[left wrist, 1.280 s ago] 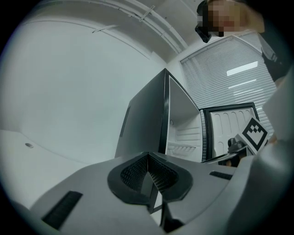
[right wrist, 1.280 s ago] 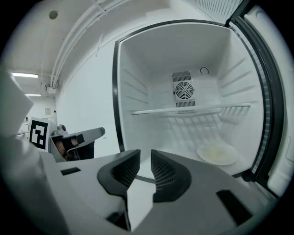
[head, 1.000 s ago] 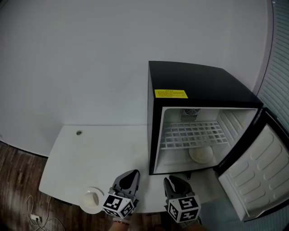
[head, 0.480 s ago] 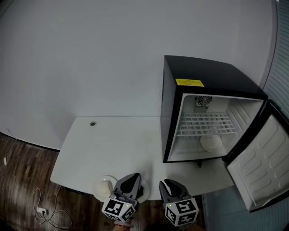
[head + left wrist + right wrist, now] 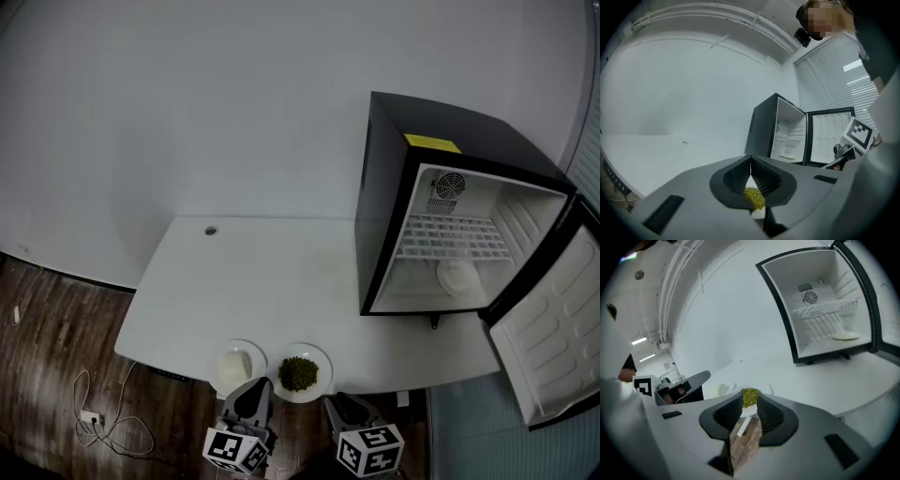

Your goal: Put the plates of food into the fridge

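Plates of food: three are counted in the head view. One plate in the fridge (image 5: 457,278) is seen on the floor of the fridge (image 5: 422,169), under the wire shelf (image 5: 455,239), with the door (image 5: 544,347) swung wide. Two are left on the table (image 5: 272,281), well left of the fridge at the near edge: the green-food plate (image 5: 298,373) on the fridge side and the pale-food plate (image 5: 234,366) just beyond it. The left gripper (image 5: 253,394) and right gripper (image 5: 342,408) are held just off that edge, below the two plates.

Left gripper view: the claw tips are brought together with nothing clamped. Green food is glimpsed through the gap under the tips, and the open fridge is seen beyond to the right.

Right gripper view: the claw is parted and nothing is between the pads. The green-food plate is lined up just ahead of the tips, with the fridge far behind it.

Progress, as judged: one plate is stowed and two are left. Neither is gripped yet. An approach to the green-food plate is assumed.
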{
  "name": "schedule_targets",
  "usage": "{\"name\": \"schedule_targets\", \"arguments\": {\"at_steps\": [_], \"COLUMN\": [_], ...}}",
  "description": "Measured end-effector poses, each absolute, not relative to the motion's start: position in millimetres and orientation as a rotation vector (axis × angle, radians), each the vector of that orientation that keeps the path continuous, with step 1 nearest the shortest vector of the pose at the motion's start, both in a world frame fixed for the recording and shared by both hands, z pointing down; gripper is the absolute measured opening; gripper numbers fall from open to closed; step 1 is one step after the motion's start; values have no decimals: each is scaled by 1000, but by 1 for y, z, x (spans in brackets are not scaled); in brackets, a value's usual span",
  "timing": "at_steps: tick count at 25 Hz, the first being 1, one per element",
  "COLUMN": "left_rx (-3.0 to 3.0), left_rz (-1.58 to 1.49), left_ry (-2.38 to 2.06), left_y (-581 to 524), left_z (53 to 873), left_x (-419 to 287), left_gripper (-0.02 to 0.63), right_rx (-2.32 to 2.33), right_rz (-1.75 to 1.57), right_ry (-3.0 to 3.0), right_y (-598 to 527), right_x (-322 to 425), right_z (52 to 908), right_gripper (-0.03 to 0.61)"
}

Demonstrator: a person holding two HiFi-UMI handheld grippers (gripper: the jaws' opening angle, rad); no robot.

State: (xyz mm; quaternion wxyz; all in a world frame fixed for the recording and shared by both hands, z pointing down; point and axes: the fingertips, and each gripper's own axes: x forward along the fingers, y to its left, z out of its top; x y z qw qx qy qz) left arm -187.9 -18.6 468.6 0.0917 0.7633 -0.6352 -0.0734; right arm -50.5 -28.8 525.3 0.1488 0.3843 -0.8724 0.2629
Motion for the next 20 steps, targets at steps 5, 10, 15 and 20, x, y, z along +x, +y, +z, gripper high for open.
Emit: {"name": "schedule_targets", "arguments": {"at_steps": [5,10,15,20], "left_rx": [2221,2219,2230,2269], "left_rz": [-197,-162,-152,-138], "left_ry": [-1876,-1855,-1839,-1821], "left_y": [-6,-3,-7,-8], "left_z": [503,531,537,542], "left_x": [-192,-191,-188,-183], "left_gripper": [8,8,8,8], "right_rx": [1179,1241,1247,1285], "right_rz": [959,1322,1581,1750], "right_ry": [-2399,-2301,-2260,-2184], "right_y": [-16,-8,-14,-20], "right_x": [-60,-70,-86,-98], "right_z": [564,593,601,606], "right_gripper": [80,102,123,126]}}
